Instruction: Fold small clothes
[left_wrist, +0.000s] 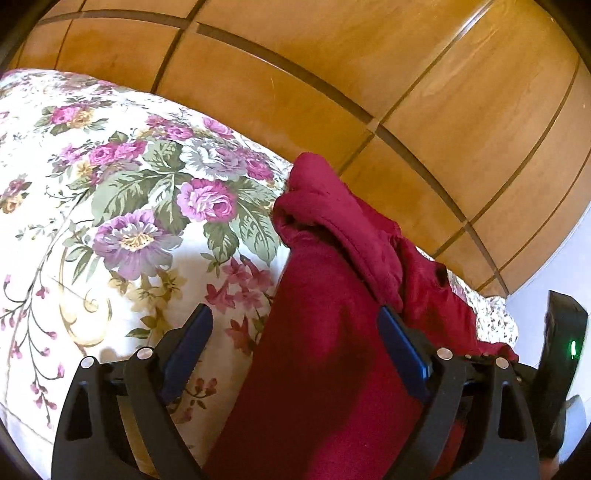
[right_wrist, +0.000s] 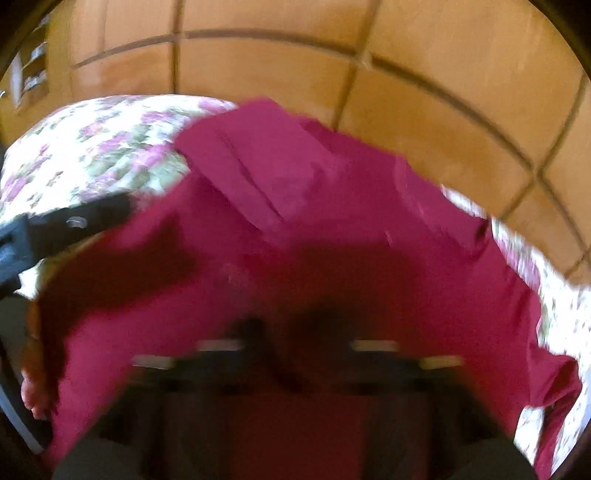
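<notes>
Jaws of the left gripper (left_wrist: 295, 332) stand wide over the crimson garment (left_wrist: 332, 350) on the floral bedspread (left_wrist: 110, 184), so close squarely on one hem; the right gripper (right_wrist: 295, 332), blurred, looks shut.

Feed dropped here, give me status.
Left gripper open, red garment between its jaws, ungripped. Right gripper shut; blurred, grip unclear. Garment on floral bedspread. Nothing in the way.

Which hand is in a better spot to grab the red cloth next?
Probably left. The left hand-held gripper stands open with the red garment lying between its blue pads on the floral bedspread. The right view is blurred; that hand-held gripper looks shut.
</notes>
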